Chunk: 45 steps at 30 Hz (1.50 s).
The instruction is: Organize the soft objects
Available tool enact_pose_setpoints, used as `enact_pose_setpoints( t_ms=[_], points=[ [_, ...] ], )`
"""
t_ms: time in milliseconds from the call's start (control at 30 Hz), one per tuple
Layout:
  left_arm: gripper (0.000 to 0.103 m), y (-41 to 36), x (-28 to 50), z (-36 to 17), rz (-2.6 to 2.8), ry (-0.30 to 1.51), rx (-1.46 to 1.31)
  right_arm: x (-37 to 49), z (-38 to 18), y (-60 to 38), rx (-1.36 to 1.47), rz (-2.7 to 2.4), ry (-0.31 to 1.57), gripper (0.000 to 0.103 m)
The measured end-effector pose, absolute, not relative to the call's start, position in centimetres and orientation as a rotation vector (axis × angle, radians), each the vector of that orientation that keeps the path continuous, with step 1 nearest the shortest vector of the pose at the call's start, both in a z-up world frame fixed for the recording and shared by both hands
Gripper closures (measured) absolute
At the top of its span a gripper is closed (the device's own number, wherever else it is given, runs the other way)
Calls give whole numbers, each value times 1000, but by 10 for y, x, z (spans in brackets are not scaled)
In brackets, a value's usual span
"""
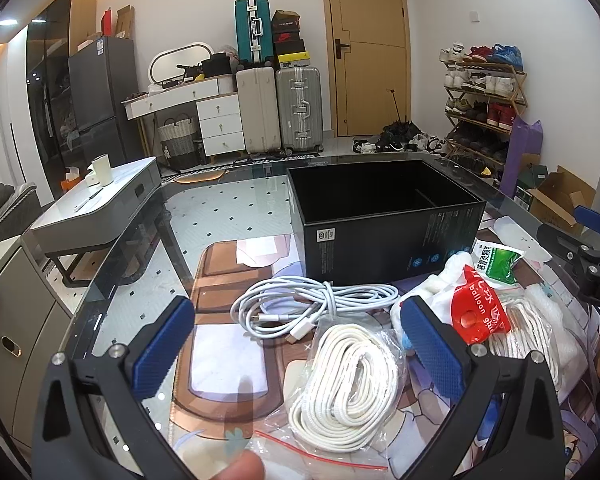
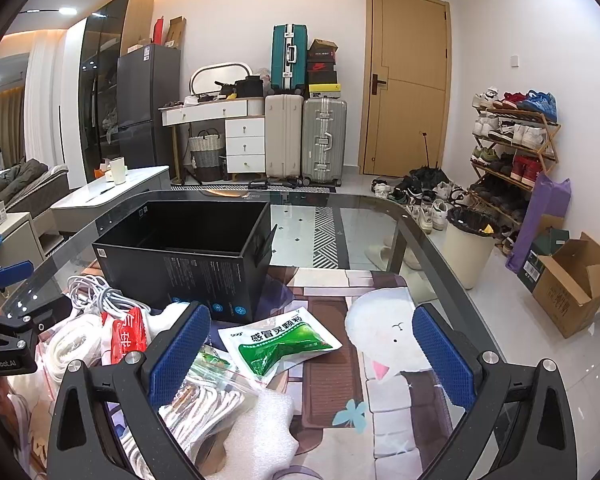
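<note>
An open black box (image 1: 384, 216) (image 2: 188, 256) stands on the glass table. In front of it lie a loose white cable coil (image 1: 304, 308), a clear zip bag of white cord (image 1: 352, 384), a red balloon packet (image 1: 476, 308) (image 2: 124, 334), a green-and-white sachet (image 1: 496, 260) (image 2: 278, 344), white foam (image 2: 256, 428) and another bagged cord (image 2: 204, 400). My left gripper (image 1: 296, 344) is open over the cable and cord bag. My right gripper (image 2: 310, 354) is open above the sachet, holding nothing.
A printed mat (image 2: 380, 360) covers the near part of the glass table (image 2: 380, 216). Beyond are a bin (image 2: 468, 248), cardboard box (image 2: 572, 288), shoe rack (image 2: 516, 152), suitcases (image 2: 304, 140) and a low white table (image 1: 96, 204).
</note>
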<state>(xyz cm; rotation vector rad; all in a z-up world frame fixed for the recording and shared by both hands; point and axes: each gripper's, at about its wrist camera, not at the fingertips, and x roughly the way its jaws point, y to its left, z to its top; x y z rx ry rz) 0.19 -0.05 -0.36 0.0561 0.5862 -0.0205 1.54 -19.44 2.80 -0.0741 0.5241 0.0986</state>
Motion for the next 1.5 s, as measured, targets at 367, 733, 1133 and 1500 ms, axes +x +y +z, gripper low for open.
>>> enact_pose_setpoints(
  t_ms=[367,733,1133,1500],
  points=[
    [0,1,1,-4,-21,585,59,14,28,-194,-78,99,526,0],
    [0,0,1,-4,-22,585,61,15,28,-192,-75,99,528,0],
    [0,1,1,-2,-12,580,58,12,27,-192,-82,98,524,0],
    [0,-4,0,-2,-17,578,74,9,28,-192,-68,87,512,0]
  ],
)
